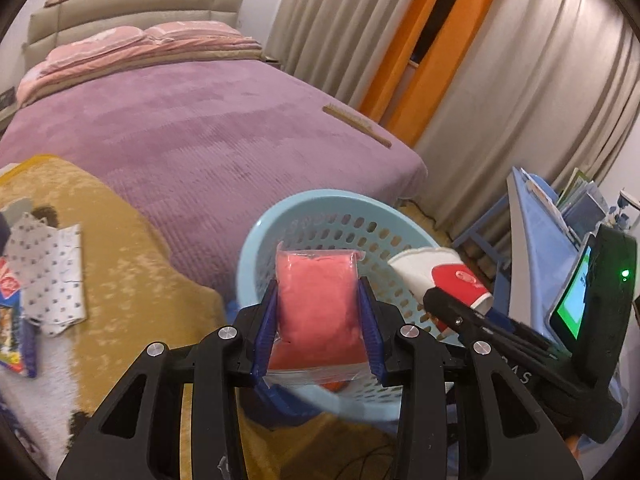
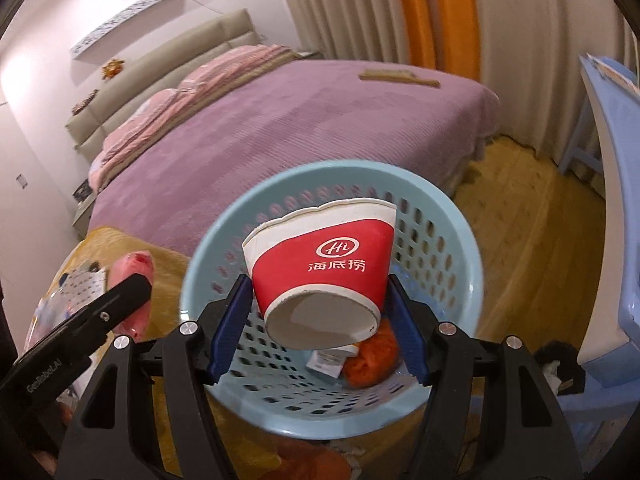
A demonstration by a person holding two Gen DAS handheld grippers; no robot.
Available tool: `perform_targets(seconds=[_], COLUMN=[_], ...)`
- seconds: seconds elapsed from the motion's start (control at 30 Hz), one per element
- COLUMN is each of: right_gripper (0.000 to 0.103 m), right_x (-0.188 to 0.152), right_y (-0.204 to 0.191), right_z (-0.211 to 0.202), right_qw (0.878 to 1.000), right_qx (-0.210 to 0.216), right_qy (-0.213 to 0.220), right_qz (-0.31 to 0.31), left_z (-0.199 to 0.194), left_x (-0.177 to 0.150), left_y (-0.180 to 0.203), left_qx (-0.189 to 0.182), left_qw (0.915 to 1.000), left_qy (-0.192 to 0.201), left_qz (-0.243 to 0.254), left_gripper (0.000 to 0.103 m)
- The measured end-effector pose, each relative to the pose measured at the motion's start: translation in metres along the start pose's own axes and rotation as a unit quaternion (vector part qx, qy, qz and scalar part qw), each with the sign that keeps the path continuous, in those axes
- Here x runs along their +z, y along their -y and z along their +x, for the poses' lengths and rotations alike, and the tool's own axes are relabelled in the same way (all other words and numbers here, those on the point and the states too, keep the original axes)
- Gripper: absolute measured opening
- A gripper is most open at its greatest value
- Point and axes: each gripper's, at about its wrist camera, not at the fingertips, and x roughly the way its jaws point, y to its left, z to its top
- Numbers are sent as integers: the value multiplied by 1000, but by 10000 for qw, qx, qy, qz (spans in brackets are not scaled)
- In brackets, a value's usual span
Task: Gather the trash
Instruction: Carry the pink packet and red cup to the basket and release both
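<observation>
a clear packet of pink powder is clamped between the blue pads of the left claw, held over the pale blue perforated basket. a crumpled red-and-white paper cup, rim dented, is gripped sideways by the right claw above the same basket, where orange scraps are seen.
</observation>
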Motion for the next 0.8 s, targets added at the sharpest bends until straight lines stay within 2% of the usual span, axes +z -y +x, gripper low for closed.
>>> perform_targets(seconds=[0.17, 0.2, 0.27, 0.33, 0.6, 0.8], right_gripper=[64, 65, 69, 69, 69, 69], right_x=[-1, 0, 0, -1, -8, -12], right_y=[14, 17, 21, 25, 10, -26], right_z=[11, 15, 20, 22, -3, -29], right_qw=[9998, 9997, 9993, 9989, 9998, 9990], right_qx=[-93, -98, -86, -92, 59, 264], right_qy=[-111, -146, -257, -319, -68, 207], right_qz=[160, 194, 270, 334, 149, -296], left_z=[10, 10, 8, 2, -32, -74], left_x=[1, 1, -2, -5, -10, -16], left_y=[10, 13, 17, 20, 15, 5], left_qx=[-35, -38, 29, -21, -98, 102], left_qw=[9999, 9998, 9995, 9992, 9983, 9967], left_qy=[-87, -80, 6, 98, 417, 736], left_qz=[135, 192, 310, 398, 387, 342], left_gripper=[39, 43, 69, 73, 73, 73])
